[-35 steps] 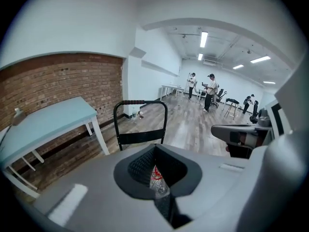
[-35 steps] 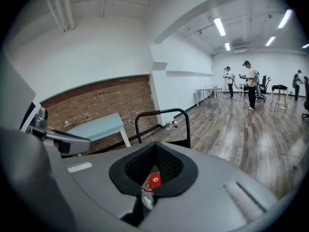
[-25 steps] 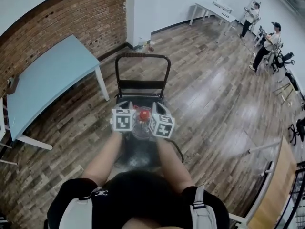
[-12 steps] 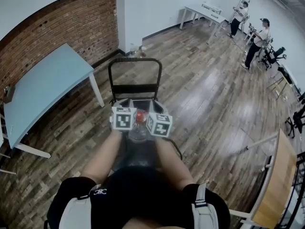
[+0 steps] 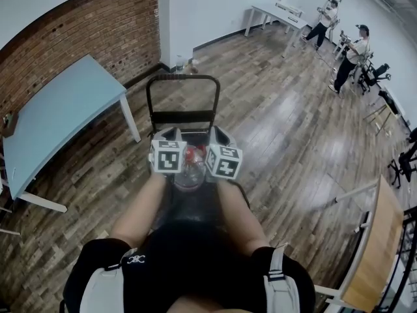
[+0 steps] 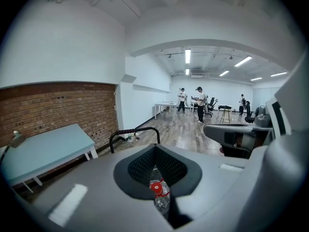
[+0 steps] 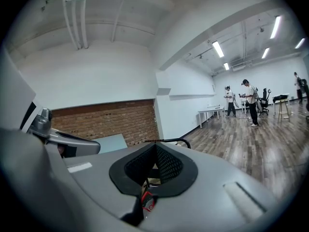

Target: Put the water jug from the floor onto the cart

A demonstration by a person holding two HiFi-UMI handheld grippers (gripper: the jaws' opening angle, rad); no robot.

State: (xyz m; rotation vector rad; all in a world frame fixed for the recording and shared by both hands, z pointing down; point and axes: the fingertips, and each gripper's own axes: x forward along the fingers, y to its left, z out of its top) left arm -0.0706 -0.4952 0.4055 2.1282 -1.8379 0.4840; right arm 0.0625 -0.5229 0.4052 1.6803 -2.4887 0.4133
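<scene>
The clear water jug (image 5: 189, 173) with a red cap (image 5: 193, 154) hangs between my two grippers, above the near end of the black cart's deck (image 5: 189, 128). My left gripper (image 5: 171, 135) and right gripper (image 5: 218, 135) flank its neck, marker cubes facing up. In the left gripper view the jaws are closed together, with the cap and neck of the jug (image 6: 158, 193) caught low in their slit. The right gripper view shows the same: closed jaws, with the red cap (image 7: 147, 202) at their base. The jug's body is mostly hidden.
The cart's handle (image 5: 182, 78) stands upright at its far end. A light blue table (image 5: 58, 116) stands at the left by the brick wall. Two people (image 5: 345, 57) stand far off at the back right beside white tables. A wooden board (image 5: 374, 253) leans at the right.
Both grippers have risen with the jug between them, closer to the head camera. The jug's neck has stayed between the cubes throughout.
</scene>
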